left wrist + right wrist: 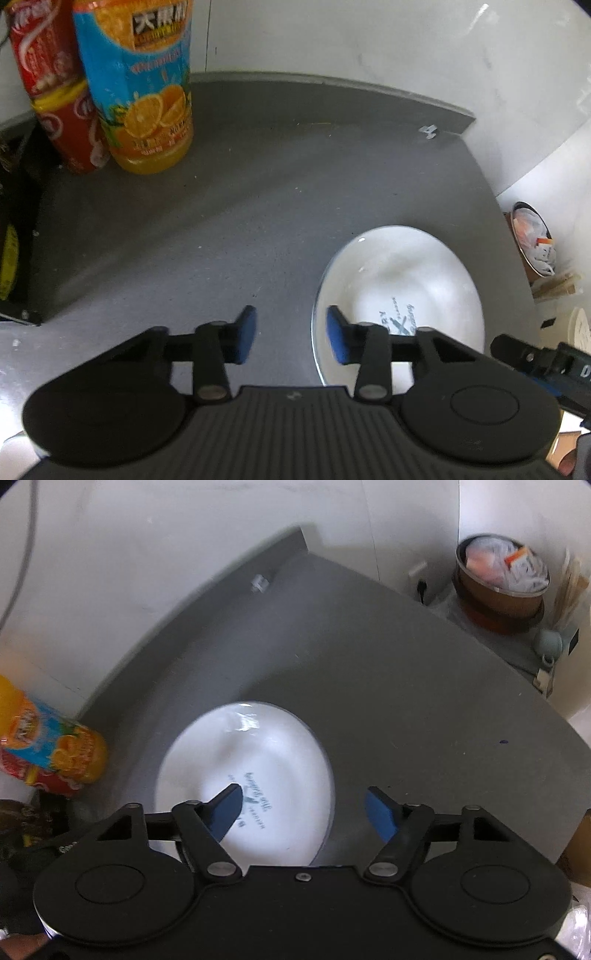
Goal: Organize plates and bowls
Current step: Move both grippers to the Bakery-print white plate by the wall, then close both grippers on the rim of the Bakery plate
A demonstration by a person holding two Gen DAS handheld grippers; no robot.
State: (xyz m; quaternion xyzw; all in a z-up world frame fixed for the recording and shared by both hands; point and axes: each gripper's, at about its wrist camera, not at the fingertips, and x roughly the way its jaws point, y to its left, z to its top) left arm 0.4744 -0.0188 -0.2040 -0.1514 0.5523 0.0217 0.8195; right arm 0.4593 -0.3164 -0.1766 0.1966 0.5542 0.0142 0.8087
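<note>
A white plate point(399, 280) with a printed blue mark lies flat on the grey table point(221, 221). My left gripper point(291, 334) is open above the plate's left rim, its right pad over the plate and its left pad over bare table. In the right wrist view the same plate point(255, 753) sits under my right gripper point(306, 808), which is open; its left pad hangs over the plate's middle and its right pad is past the plate's right rim. Nothing is held by either gripper. The right gripper's body point(535, 358) shows at the left view's right edge.
An orange juice bottle point(144, 85) and a red bottle point(55, 85) stand at the table's back left. A dark box point(18, 229) sits at the left edge. Off the table's right side stands a brown bin point(502, 579) full of rubbish. White walls close the table's far corner.
</note>
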